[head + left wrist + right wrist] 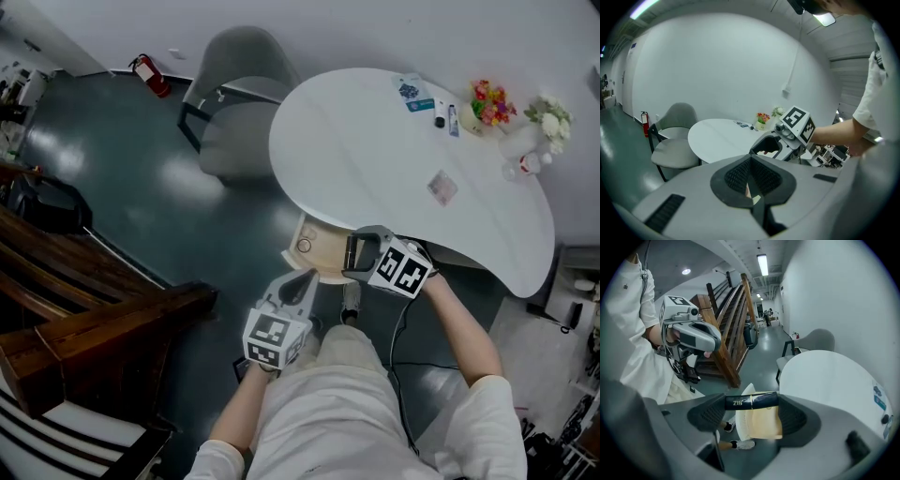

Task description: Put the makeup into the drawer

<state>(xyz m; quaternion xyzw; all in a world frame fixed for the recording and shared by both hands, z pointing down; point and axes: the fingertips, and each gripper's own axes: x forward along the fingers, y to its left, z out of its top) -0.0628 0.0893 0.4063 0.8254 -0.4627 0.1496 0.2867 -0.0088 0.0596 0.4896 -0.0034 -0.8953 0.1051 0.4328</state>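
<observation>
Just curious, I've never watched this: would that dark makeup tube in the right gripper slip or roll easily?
Probably stiff: the tube spans the right gripper without sagging. Its glossy shell looks slippery, and its seemingly round shape could well roll once dropped in the drawer.

grey chair (239,131) beside round table (361,155); fire extinguisher (152,77) against wall (375,28)
</observation>
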